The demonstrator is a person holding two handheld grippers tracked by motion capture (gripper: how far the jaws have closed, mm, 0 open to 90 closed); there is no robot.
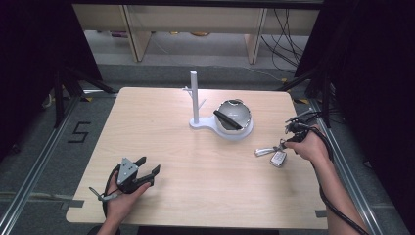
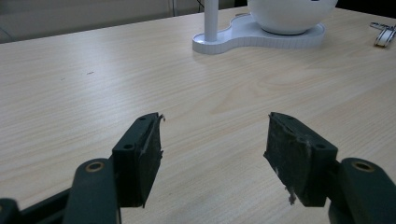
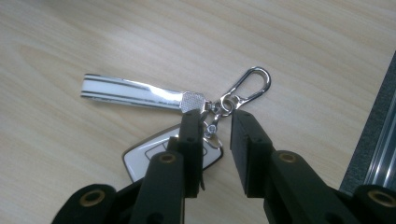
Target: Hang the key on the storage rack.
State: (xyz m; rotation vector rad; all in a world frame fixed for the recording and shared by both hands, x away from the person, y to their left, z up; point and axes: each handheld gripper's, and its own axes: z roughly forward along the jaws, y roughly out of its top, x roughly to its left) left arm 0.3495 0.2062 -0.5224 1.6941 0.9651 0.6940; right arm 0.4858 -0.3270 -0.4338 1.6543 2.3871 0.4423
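Pale wooden table [image 1: 195, 161] bears a white key fob with striped strap and silver clip [image 3: 187, 100], lying right of the white peg stand holding a round bowl [image 1: 234, 120]. Right gripper [image 3: 212, 119] straddles its ring, jaws parted. Left gripper [image 2: 212, 140], near-left of the stand, gapes empty.

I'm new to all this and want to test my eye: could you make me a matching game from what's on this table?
Things:
1. key fob
2. strap
3. bowl
4. left gripper

Places or states:
A. on the white stand, beside its post
B. jaws wide open over bare table
C. partly hidden behind the right gripper's jaws
D. lying flat, striped white

Pairs: 1-C, 2-D, 3-A, 4-B
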